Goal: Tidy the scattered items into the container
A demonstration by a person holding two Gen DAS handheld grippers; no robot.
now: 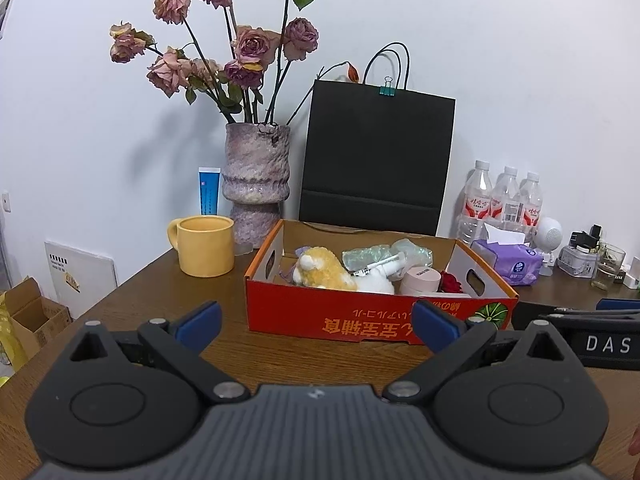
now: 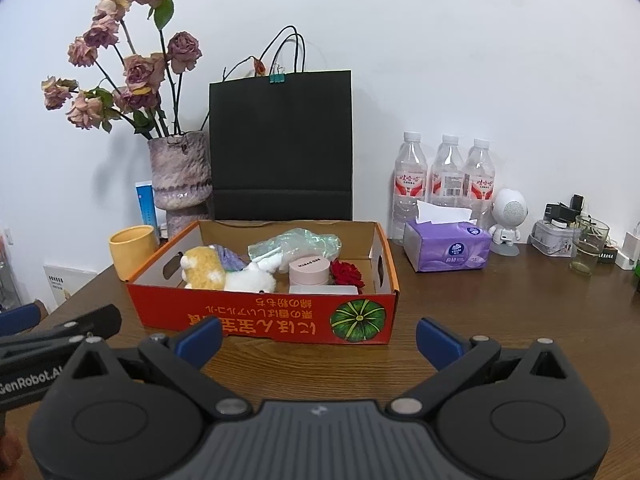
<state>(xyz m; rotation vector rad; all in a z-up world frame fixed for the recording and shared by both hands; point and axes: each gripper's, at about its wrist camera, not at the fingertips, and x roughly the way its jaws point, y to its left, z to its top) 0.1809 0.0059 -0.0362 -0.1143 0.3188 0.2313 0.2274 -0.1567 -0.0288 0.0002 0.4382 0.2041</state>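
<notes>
Both grippers empty, short of the box.
The box [image 2: 264,312] sits on the tabletop [image 2: 500,320] just beyond the spread fingers [image 2: 200,336] of the right gripper [image 2: 318,338] and left gripper [image 1: 316,322]; toys and jars lie inside.

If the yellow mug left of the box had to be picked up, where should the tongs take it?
Probably across the yellow mug rim wall, from above: it stands upright and open-topped, its body looks wide for the left tongs, and its handle points left, away from the orange box.

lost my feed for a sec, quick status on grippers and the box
Left gripper open, empty. Right gripper open, empty. Red box on table, holding plush toy, pink jar, plastic bag. Nothing blocking.
</notes>
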